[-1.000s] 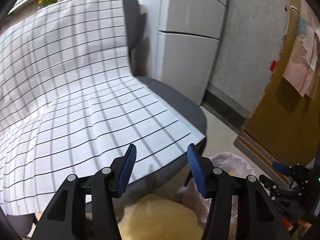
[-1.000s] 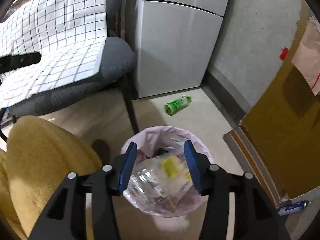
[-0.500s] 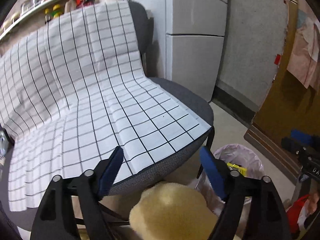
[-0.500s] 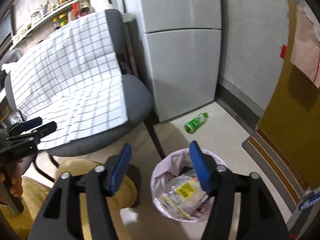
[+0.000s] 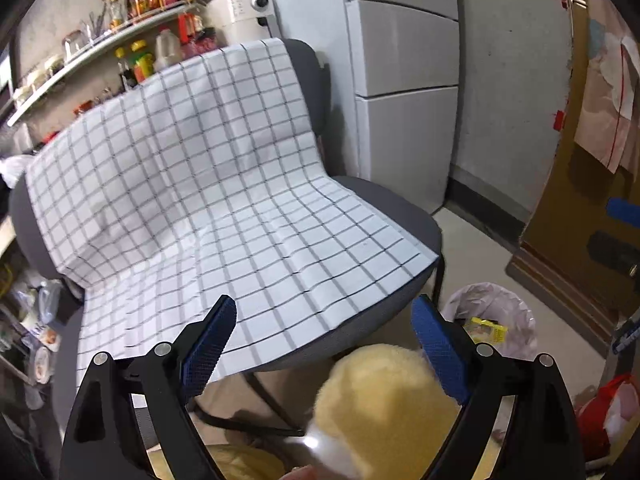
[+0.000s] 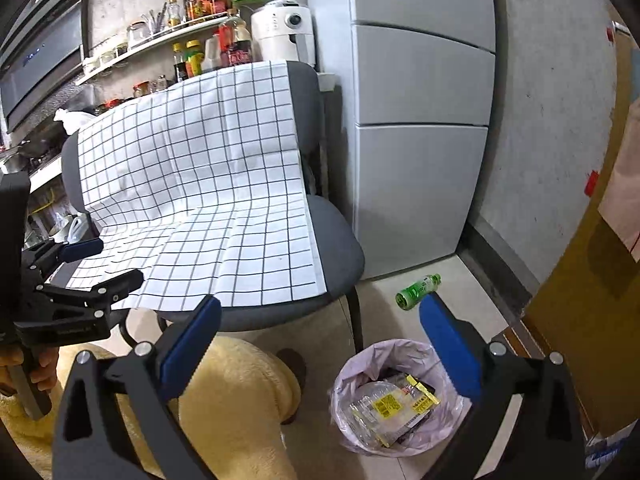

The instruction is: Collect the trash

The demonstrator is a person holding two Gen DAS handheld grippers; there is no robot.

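A: Where is the trash?

B: Some is in the bin. The bin has a pink bag in it and stands on the floor by the chair leg. I see clear wrappers with yellow labels inside.

A: Is there more?

B: Yes. A green bottle lies on its side on the floor, near the fridge and a bit past the bin.

A: What is the right gripper doing?

B: Its blue fingers are wide apart. It holds nothing. It is up above the bin.

A: And the left gripper?

B: Its fingers are wide apart too, with nothing in them. It points at the chair. A white cloth with dark squares lies over the seat and back.

A: Can it see the bin?

B: Yes, the bin shows low on the right, past the chair.
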